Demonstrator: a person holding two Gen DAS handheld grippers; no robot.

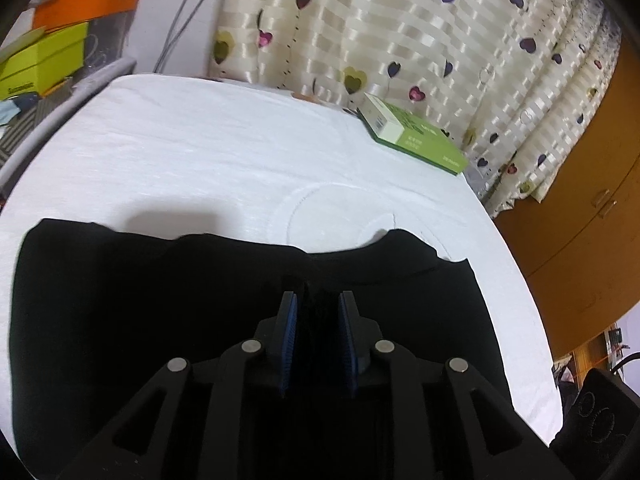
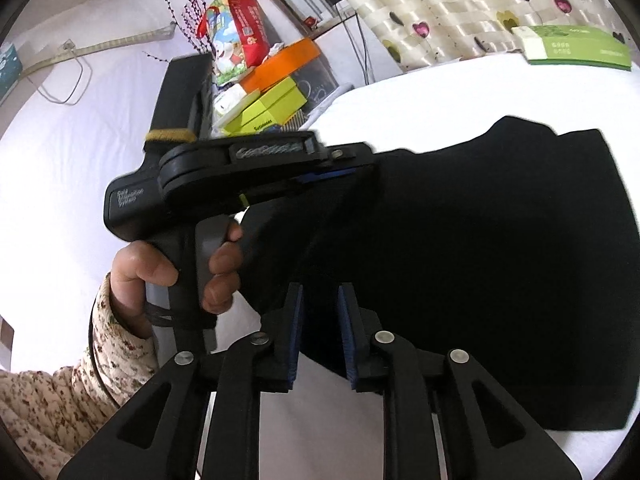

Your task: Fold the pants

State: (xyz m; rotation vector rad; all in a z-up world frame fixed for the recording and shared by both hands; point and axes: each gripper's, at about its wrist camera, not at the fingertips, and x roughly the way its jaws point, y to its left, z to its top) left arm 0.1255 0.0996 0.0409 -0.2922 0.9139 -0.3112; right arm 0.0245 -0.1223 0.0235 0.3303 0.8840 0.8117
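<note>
Parted slightly on the left gripper (image 1: 318,300), with a ridge of the black pants (image 1: 140,300) standing between the blue pads, though whether pressed or already loosed cannot be told; spread on the right gripper (image 2: 320,292), pinching nothing, with the cloth's near-left edge just past the tips. Lying as a broad folded slab on the near part of the white sheet (image 1: 200,152), well apart from the green box (image 1: 416,136) at the far right. Probably the letting-go after one fold: next, draw both clear without dragging the top layer, then take an edge for another fold.
</note>
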